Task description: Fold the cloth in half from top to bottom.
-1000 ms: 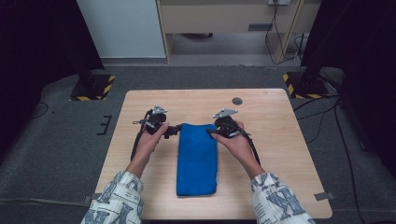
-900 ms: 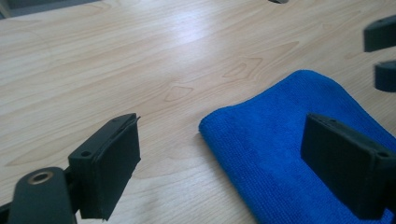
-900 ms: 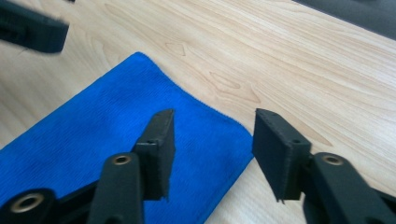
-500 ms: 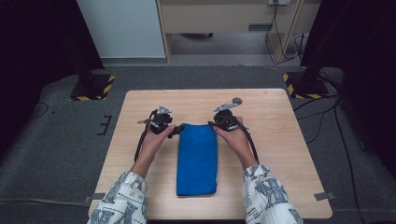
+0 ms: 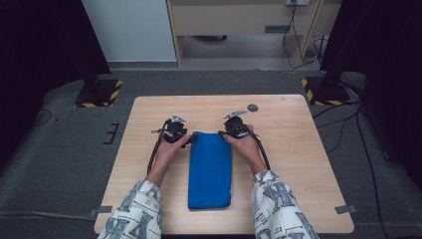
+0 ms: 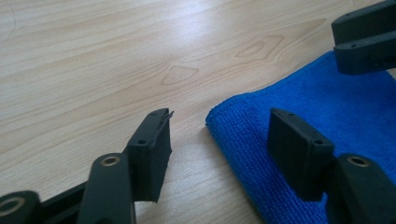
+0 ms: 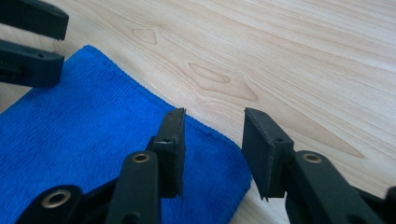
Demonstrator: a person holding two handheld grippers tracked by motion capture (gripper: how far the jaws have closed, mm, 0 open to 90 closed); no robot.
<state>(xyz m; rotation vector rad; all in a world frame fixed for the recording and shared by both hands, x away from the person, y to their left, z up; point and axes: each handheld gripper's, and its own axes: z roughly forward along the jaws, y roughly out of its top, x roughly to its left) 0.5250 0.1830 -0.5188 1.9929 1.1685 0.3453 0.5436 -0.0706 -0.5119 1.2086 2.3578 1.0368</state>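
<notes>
A blue towel [image 5: 210, 169] lies folded into a long strip in the middle of the wooden table [image 5: 298, 149]. My left gripper [image 5: 190, 136] is at its far left corner. In the left gripper view that gripper [image 6: 224, 140] is open and has just been closing, with the towel's [image 6: 327, 107] corner between the pads, untouched. My right gripper [image 5: 223, 134] is at the far right corner. It [image 7: 217, 144] is open, its jaws having just widened a little, straddling the towel's [image 7: 84, 126] corner edge. Each view shows the other gripper's jaws across the towel [image 6: 364, 37] [image 7: 28, 42].
A small dark round spot [image 5: 253, 107] marks the table near its far edge. Beyond the table stand two dark posts on bases with yellow-black stripes [image 5: 99, 94] [image 5: 323, 89]. Cables run over the grey floor at the right [image 5: 343, 124].
Both grippers have come down and inward onto the towel's two far corners. The left jaws stand narrower than before. The towel has not moved.
</notes>
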